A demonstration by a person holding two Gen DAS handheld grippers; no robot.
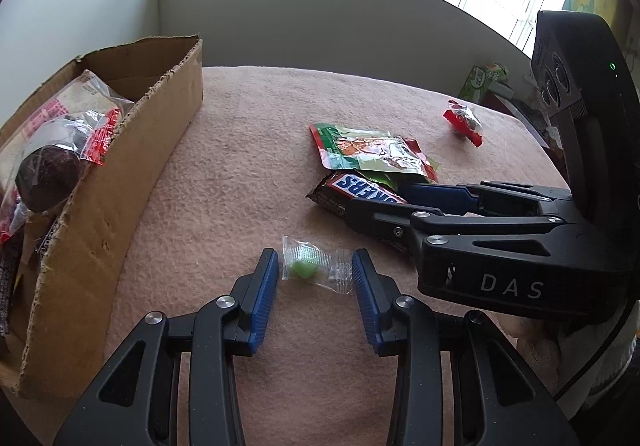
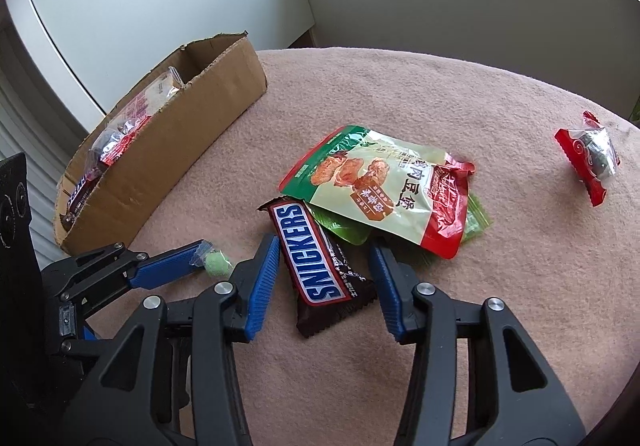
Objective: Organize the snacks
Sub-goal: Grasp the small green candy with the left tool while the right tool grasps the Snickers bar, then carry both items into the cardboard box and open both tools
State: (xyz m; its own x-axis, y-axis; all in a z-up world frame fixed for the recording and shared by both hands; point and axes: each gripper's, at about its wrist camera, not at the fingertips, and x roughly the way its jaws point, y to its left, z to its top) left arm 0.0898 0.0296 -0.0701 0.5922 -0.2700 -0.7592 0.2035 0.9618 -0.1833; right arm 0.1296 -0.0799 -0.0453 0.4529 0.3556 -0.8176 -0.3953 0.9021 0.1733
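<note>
A small green candy (image 1: 304, 268) in a clear wrapper lies on the pink cloth between the blue pads of my left gripper (image 1: 314, 266). The wrapper ends reach the pads, which do not squeeze it, so the gripper is open. A Snickers bar (image 2: 312, 250) lies slantwise between the pads of my right gripper (image 2: 324, 270). Its left pad is at the bar's edge and a thin gap shows at the right pad, so it is open. In the left wrist view the right gripper (image 1: 376, 200) straddles the Snickers bar (image 1: 360, 190). The right wrist view shows a left finger (image 2: 172, 262) beside the candy (image 2: 218, 264).
A torn cardboard box (image 1: 160, 134) (image 2: 192, 150) with several wrapped snacks stands at the left. A green-and-red pouch (image 2: 380, 182) overlaps the bar's far end, over a green packet (image 2: 344, 230). A red-wrapped snack (image 2: 592, 158) lies far right. The wall is behind the table.
</note>
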